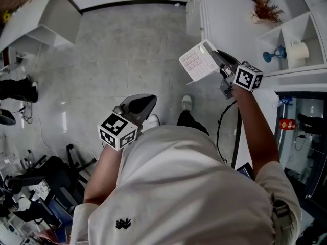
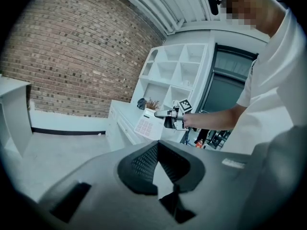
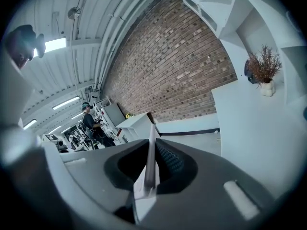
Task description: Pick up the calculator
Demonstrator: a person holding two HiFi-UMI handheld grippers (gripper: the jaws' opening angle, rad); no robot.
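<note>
The calculator [image 1: 198, 61] is white with pale pink keys and hangs in the air beside a white counter. My right gripper [image 1: 217, 56] is shut on its edge. In the right gripper view the calculator [image 3: 150, 159] shows edge-on as a thin white slab pinched between the dark pads. The left gripper view shows the same calculator [image 2: 145, 125] held out by the right gripper [image 2: 161, 114] in front of the shelves. My left gripper [image 1: 140, 105] hangs lower, over the floor and near the person's body. Its tips [image 2: 157, 146] meet with nothing between them.
A white counter [image 1: 225, 19] runs along the right. Behind it stands a shelf unit with a dried plant in a vase [image 1: 265, 10], a blue object [image 1: 273, 54] and a white roll [image 1: 299, 50]. A white desk [image 1: 46, 14] is at the upper left. Dark equipment [image 1: 30, 182] crowds the lower left.
</note>
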